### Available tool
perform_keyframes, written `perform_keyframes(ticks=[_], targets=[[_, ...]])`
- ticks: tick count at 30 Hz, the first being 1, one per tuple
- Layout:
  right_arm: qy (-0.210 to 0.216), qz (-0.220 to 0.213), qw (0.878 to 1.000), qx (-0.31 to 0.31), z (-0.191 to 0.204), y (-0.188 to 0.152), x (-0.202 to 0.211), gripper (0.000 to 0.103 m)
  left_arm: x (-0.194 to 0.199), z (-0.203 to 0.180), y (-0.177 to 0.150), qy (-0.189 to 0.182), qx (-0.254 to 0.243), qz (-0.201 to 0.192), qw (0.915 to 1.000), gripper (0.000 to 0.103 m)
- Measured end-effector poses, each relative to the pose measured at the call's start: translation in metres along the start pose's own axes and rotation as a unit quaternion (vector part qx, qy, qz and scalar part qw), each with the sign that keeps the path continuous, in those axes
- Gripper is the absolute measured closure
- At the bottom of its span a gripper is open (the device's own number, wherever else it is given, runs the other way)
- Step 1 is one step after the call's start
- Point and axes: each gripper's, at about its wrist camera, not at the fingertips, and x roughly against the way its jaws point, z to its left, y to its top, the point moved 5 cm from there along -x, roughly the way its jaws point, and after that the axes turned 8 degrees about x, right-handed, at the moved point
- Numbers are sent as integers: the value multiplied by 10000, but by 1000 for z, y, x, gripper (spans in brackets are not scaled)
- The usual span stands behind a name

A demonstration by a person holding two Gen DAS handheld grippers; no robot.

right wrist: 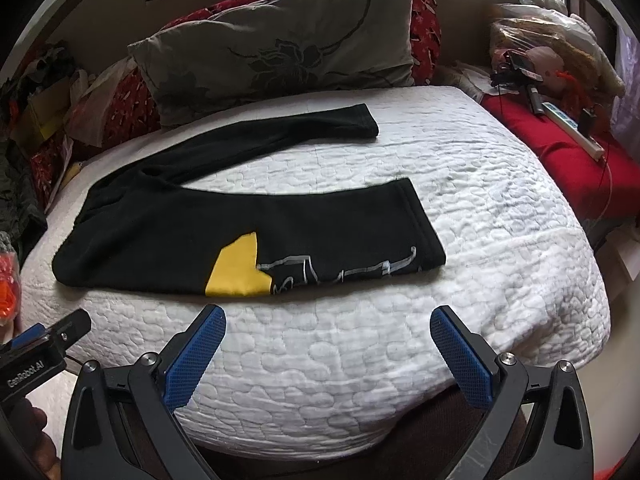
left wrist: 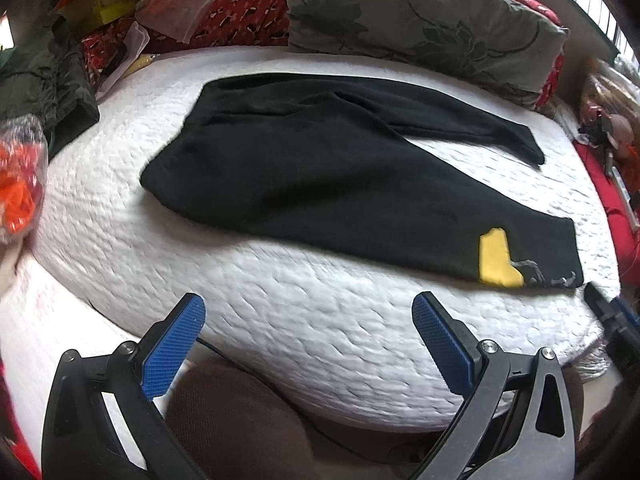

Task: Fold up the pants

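Note:
Black pants (left wrist: 320, 168) lie flat on the white quilted bed (left wrist: 320, 320), legs spread apart, waist to the left. The near leg bears a yellow patch (left wrist: 498, 260) and grey lettering. In the right wrist view the pants (right wrist: 200, 240) show the same yellow patch (right wrist: 240, 268) near the front edge. My left gripper (left wrist: 308, 312) is open and empty, in front of the near edge of the pants. My right gripper (right wrist: 328, 324) is open and empty, just in front of the near leg.
A grey flowered pillow (right wrist: 280, 44) leans on red cushions behind the bed. Boxes and bags (left wrist: 120, 4) clutter the back left. A red cloth with cables and a power strip (right wrist: 568, 144) lies on the right. An orange bag (left wrist: 20, 184) sits at the left.

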Motion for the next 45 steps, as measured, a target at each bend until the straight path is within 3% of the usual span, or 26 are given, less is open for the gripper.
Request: perform_keyframes(ticks=[5, 10, 17, 21, 31, 35, 40, 43, 45], targets=[[-67, -197, 9997, 86, -31, 47, -2, 0, -7, 32, 59, 33, 68, 47, 10000, 0], [-101, -109, 9999, 39, -63, 107, -27, 0, -29, 70, 126, 54, 388, 407, 9984, 0], [-115, 292, 9992, 240, -77, 187, -108, 1, -83, 109, 209, 190, 621, 809, 9946, 0], [17, 588, 9981, -160, -87, 204, -152, 2, -119, 119, 235, -116, 859, 1336, 9872, 0], [36, 1120, 9937, -69, -92, 216, -220, 2, -182, 115, 242, -411, 1155, 2051, 9710, 0], [163, 1291, 9913, 173, -82, 217, -239, 2, -199, 105, 237, -334, 787, 2210, 9715, 0], [360, 1466, 9866, 612, -63, 215, -254, 7, -209, 83, 227, -178, -56, 2364, 9715, 0], [546, 1374, 9863, 735, -56, 217, -250, 26, -212, 75, 225, -176, -324, 2441, 9691, 11], [631, 1355, 9857, 782, -54, 218, -246, 46, -215, 72, 227, -79, -381, 2516, 9670, 28]])
